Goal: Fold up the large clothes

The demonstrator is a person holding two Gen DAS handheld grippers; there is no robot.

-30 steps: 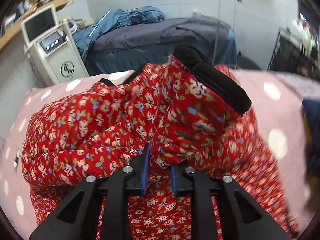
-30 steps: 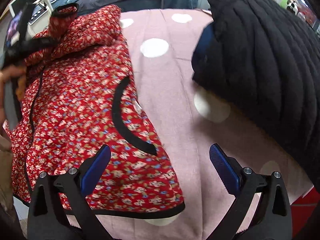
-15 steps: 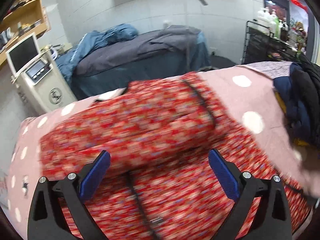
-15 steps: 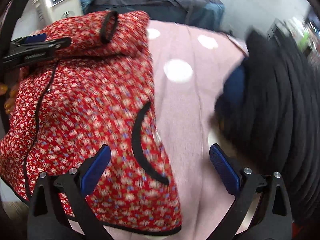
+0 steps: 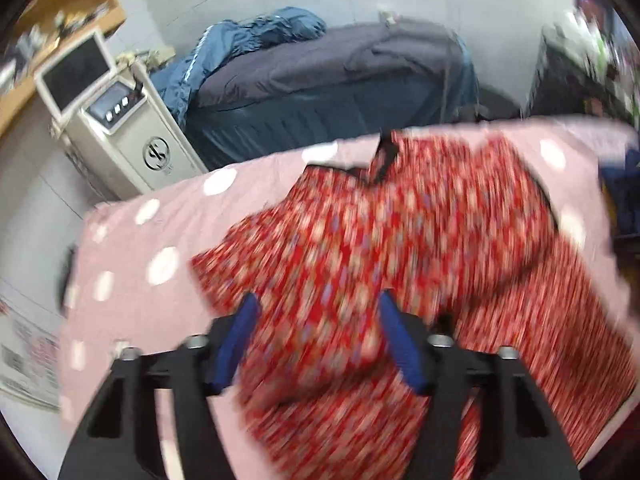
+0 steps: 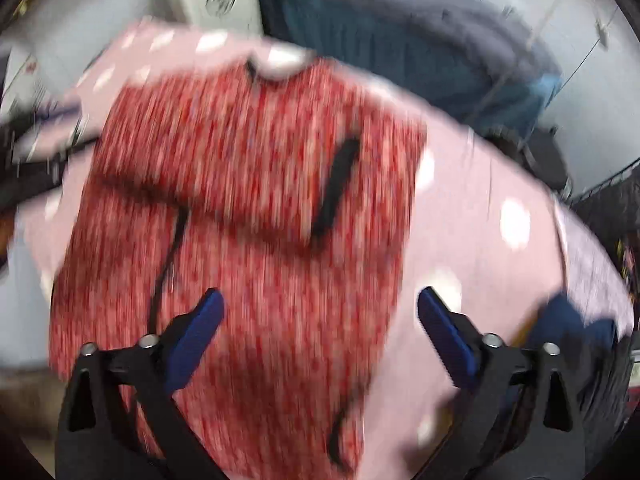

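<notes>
Both views are smeared with motion, so I read this loosely. The jacket — red, floral, black-trimmed, padded by the look of it — lies spread on the pink dotted bed cover, below and ahead of both tools. One part is already laid across the body, making a thick ridge.

My left hand-held gripper hangs above the jacket with its blue pads partly apart; the jaws have just been closing from wide, and I see nothing pinched between them, only cloth beneath. My right hand-held gripper stands wide, its jaws having just eased in a little, also with nothing in them. Its left pad is over the red cloth, its right pad over bare cover beyond the jacket's edge.

I judge the jacket soft and bulky rather than heavy — it will slump, hold air and spring back out of a fold if let go early. The cloth looks matte, not slippery, so a pinch should hold. A pinch in the open middle would likely take only the top layer. I would take it at the black-bound hem, nearest me under each tool, one corner per hand, biting through all layers, then carry both corners away from me toward the collar together so the fold lands square.
</notes>
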